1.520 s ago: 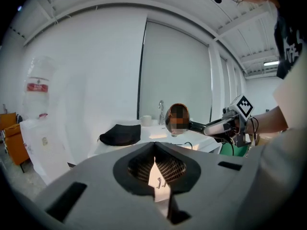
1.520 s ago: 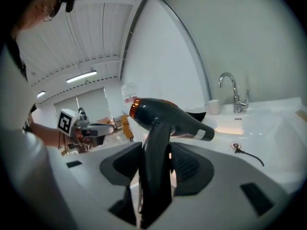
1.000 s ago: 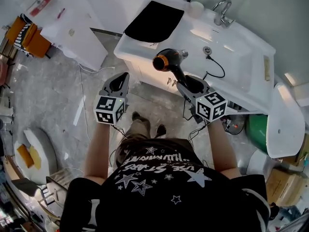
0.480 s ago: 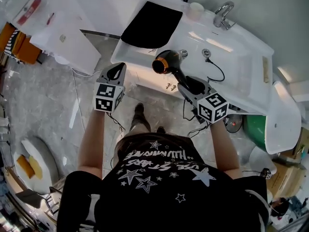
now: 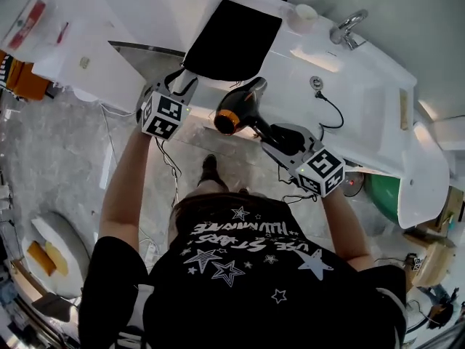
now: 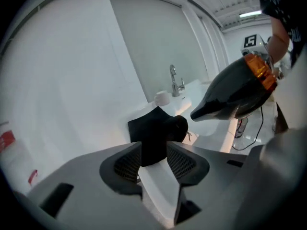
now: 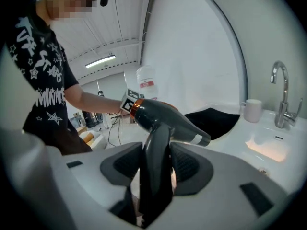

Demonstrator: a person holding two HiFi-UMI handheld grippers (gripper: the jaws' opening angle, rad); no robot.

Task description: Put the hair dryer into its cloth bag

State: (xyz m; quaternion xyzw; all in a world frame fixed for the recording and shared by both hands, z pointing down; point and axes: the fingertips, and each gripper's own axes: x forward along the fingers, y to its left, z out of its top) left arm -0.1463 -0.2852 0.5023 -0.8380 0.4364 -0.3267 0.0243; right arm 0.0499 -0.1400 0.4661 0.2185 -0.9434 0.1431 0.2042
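Clamping the hair dryer (image 5: 243,109) in the right gripper (image 5: 280,134), opening the left gripper (image 5: 186,83) around the bag (image 5: 232,31) edge at twelve o'clock, likely needing a pinch there next.

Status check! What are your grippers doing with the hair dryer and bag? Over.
Left hand-held gripper opening, edge of flat black cloth bag between its jaws. Right hand-held gripper clamped on handle of orange-ringed black hair dryer. Nothing on the bag.

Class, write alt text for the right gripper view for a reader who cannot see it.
The right gripper clamps a black hair dryer by its handle; behind its nozzle, a cloth bag lies on the white counter.
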